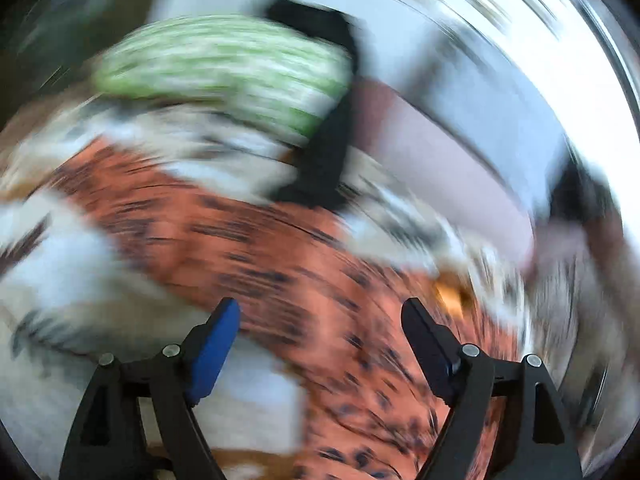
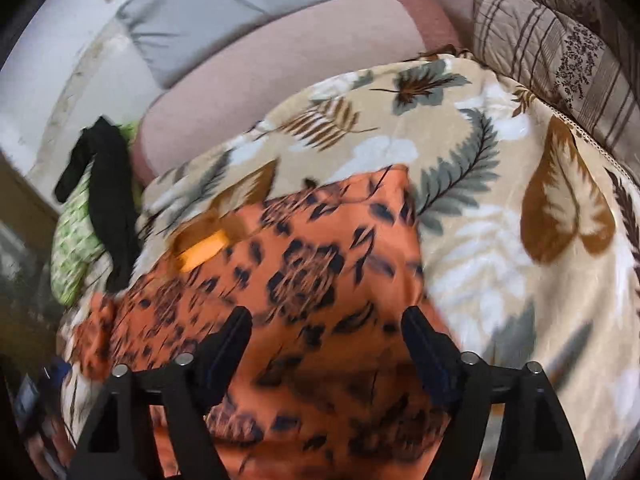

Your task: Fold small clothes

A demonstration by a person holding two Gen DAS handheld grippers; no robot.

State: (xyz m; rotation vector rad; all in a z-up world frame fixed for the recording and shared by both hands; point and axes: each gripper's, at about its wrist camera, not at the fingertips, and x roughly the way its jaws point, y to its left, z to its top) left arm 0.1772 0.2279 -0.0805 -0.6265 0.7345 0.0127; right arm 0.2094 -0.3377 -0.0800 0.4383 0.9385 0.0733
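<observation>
black claw (image 1: pixel 320 312), blue pads (image 1: pixel 214 356), silver screws

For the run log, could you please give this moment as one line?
orange leopard-print garment: on leaf-print blanket | left gripper: open, empty | right gripper: open, empty | fold: unfinished

In front of me an orange cloth with black leopard spots (image 2: pixel 304 280) lies spread flat; a green-white garment (image 2: pixel 74 248) and a black one (image 2: pixel 108 200) lie bunched beside it.
</observation>
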